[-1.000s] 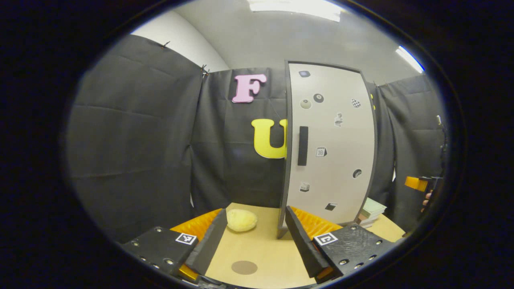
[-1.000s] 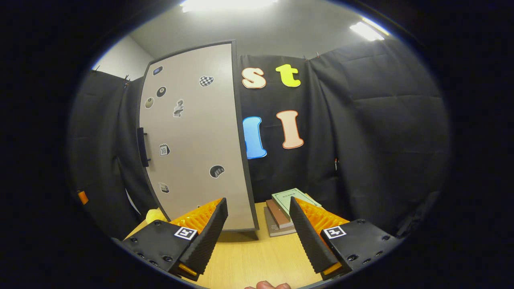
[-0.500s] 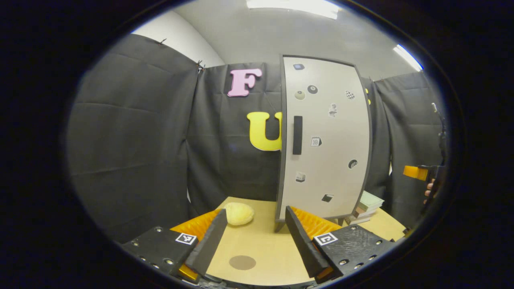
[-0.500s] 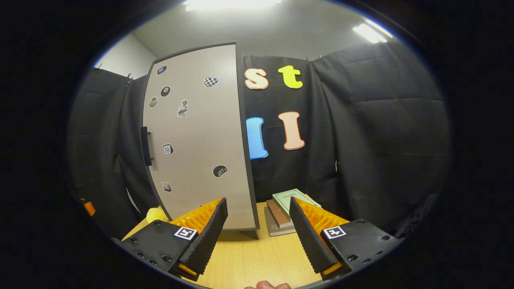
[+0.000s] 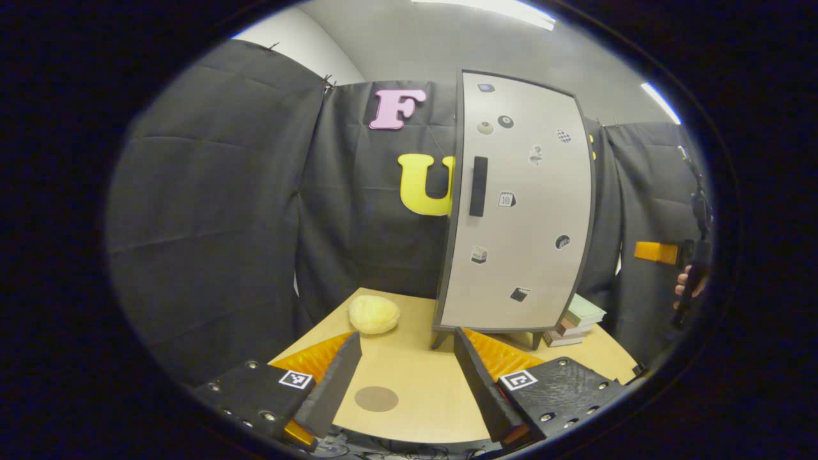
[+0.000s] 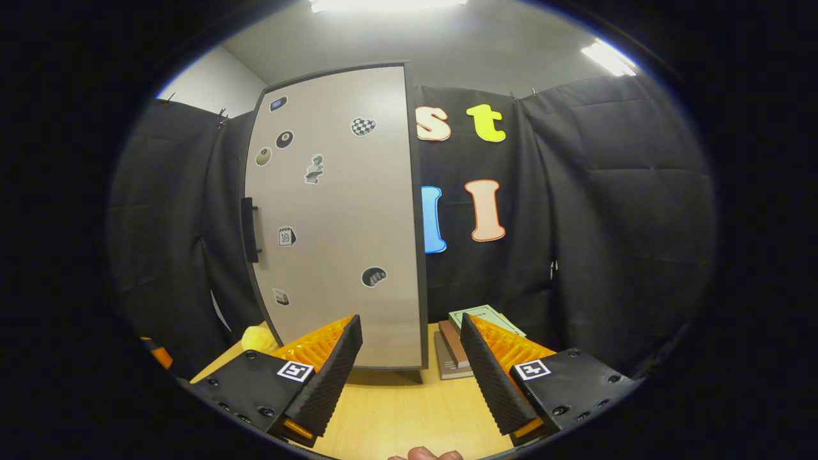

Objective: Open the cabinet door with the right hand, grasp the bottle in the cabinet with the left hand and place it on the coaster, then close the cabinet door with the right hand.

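Door still closed, nothing started: cabinet [image 6: 339, 217] stands upright on the table [image 5: 415, 390], its door handle [image 6: 249, 230] on the left edge of the door as the right gripper view sees it. Bottle isn't visible, presumably inside behind the door, can't confirm. Coaster [image 5: 376, 398] is the brown disc on the table near the front edge, just ahead of the left gripper [image 5: 404, 374], well apart from the cabinet. Both tongs are released, jaws spread wide, nothing between them; right gripper [image 6: 409, 364] hangs back from the door, pointed at the lower hinge-side half, not at the handle. Risks as I read it: the handle is a slim vertical bar off to that gripper's left, so a sloppy approach clips the door face or grabs the edge and slips off. The cabinet looks light and sits on small feet, so a hard pull could drag or tip it instead of swinging the door. The door swing could sweep toward the yellow lump [image 5: 374, 314] on the left or crowd the left gripper's lane. The stack of books [image 6: 470, 332] sits just beside the cabinet's right side, so it could get bumped if the cabinet slides.
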`<state>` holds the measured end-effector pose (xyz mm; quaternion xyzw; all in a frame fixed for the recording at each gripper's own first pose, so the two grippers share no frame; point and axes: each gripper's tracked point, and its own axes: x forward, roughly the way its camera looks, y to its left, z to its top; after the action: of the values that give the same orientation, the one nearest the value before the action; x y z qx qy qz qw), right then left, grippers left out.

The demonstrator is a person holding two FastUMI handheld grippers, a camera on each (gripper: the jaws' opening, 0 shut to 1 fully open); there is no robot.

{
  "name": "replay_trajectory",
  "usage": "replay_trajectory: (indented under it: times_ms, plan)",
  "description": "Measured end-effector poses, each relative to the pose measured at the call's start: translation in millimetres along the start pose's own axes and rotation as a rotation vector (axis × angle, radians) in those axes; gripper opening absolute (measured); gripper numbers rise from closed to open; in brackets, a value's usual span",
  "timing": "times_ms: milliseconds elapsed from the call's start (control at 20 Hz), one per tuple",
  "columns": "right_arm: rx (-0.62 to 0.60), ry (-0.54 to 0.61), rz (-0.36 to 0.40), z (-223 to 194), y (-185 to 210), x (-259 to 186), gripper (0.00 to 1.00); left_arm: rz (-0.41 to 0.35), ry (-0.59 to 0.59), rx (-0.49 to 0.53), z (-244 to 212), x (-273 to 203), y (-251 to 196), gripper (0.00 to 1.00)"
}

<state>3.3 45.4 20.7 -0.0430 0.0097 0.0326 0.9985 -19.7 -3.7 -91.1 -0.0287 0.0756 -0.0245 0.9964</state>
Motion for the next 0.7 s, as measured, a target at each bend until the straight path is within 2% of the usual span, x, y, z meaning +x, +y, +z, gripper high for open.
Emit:
replay_trajectory:
  times_ms: [300,450,700]
  plan:
    - [-0.068,-0.021,0.076,38,59,37,0.98,0.012,0.033,-0.039,-18,-10,12,0.87]
    - [-0.043,-0.032,0.165,63,106,51,0.98,0.051,0.063,-0.061,-27,-13,26,0.90]
    - [-0.094,-0.083,0.257,92,169,85,0.98,0.109,0.062,-0.065,-19,-17,47,0.90]
